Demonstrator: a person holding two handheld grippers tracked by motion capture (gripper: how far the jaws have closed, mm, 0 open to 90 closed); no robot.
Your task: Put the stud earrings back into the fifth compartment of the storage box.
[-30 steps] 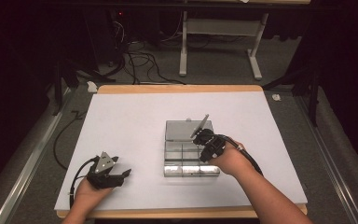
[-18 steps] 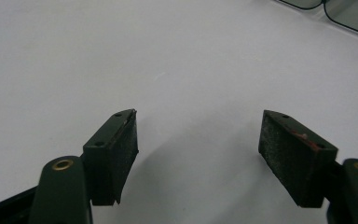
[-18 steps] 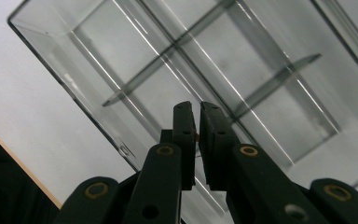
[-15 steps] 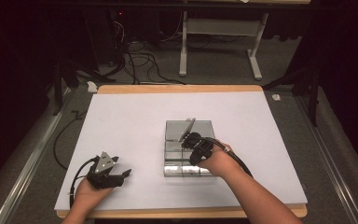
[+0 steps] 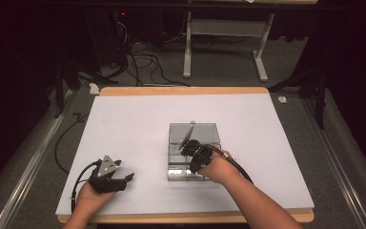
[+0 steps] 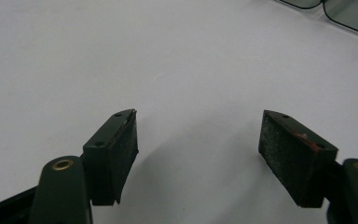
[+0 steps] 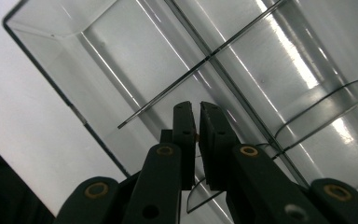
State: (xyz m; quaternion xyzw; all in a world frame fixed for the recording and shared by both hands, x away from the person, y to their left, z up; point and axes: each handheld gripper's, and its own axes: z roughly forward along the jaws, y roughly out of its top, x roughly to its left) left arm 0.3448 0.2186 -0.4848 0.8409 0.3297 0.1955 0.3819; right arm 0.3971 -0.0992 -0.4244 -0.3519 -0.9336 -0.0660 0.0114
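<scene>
The right gripper [image 5: 187,144] sits over a clear plastic box [image 5: 209,133] near the middle of the white table [image 5: 124,124], its jaws nearly closed on a thin clear divider panel [image 7: 200,60]. The panel runs from between the jaws toward 1 o'clock in the right gripper view, tilted up above the box. The box is transparent with fixed partitions and a curved insert [image 7: 326,105] at 3 o'clock. The left gripper [image 6: 198,154] rests at 8 o'clock of the box, jaws wide and empty.

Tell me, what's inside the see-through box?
The clear box has thin clear dividers and looks empty. The right gripper, jaws nearly shut, and hand cover part of it.
</scene>
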